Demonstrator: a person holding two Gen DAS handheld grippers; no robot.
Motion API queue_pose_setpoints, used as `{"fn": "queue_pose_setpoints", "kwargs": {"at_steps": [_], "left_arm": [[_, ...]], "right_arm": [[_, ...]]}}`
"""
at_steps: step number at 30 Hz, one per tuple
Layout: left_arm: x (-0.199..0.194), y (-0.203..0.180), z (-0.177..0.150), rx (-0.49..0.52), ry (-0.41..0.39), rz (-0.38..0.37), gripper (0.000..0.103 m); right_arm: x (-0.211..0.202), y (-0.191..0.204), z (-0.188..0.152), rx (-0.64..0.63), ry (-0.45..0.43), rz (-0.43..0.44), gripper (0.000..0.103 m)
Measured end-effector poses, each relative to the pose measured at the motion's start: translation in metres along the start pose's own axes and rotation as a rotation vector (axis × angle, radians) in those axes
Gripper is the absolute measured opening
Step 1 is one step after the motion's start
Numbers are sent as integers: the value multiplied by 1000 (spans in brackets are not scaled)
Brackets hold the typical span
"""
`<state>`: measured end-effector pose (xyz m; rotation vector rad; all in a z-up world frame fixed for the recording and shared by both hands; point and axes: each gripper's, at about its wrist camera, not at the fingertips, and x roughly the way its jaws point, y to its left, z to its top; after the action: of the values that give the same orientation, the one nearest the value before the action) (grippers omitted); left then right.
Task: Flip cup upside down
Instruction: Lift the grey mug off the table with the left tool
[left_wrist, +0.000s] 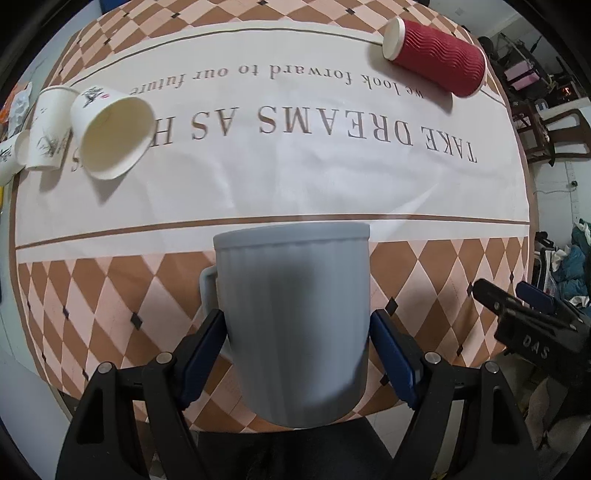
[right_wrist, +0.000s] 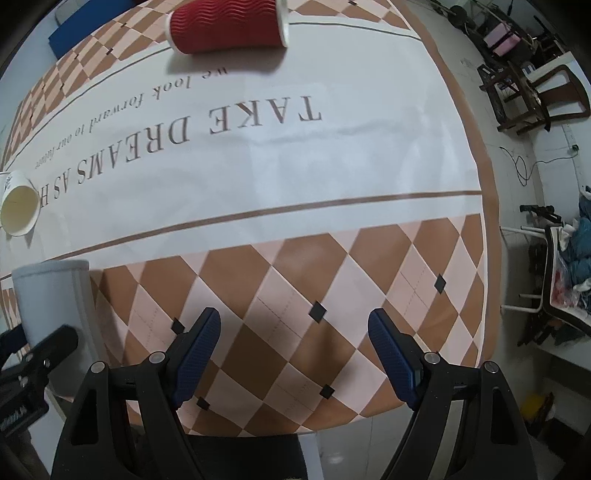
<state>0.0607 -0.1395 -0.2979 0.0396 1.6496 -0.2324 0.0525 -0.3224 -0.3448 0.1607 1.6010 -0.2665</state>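
A grey ribbed mug (left_wrist: 295, 317) with its handle to the left fills the middle of the left wrist view, above the table's near edge. My left gripper (left_wrist: 295, 332) is shut on the mug, one blue pad on each side of its body. The mug also shows at the left edge of the right wrist view (right_wrist: 51, 295), with the left gripper below it. My right gripper (right_wrist: 294, 332) is open and empty over the checkered border of the tablecloth. It shows at the right of the left wrist view (left_wrist: 517, 306).
A red corrugated paper cup (left_wrist: 436, 55) lies on its side at the far right of the tablecloth (left_wrist: 295, 166). A white paper cup (left_wrist: 110, 133) lies on its side at the far left, beside upright white cups (left_wrist: 48, 129). Chairs and clutter stand right of the table.
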Motion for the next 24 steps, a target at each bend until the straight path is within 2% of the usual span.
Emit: {"fn": "queue_pose_setpoints", "kwargs": {"at_steps": [4,11,17,24], "left_arm": [[17,-6,4,14,43,-25,79],[20,-6,8,-7,39,-65,79],[13,0,6,-28,24,-91,94],[-21,9,-4,-43,-35,-131,101]], "right_arm": [[7,-13,-9,13,1,-8,83],[10,-33,-9,37,-2,-11,83],[8,-29,-1,58,-7,-13,84],[-6,-36,0,55,-30,5,84]]}}
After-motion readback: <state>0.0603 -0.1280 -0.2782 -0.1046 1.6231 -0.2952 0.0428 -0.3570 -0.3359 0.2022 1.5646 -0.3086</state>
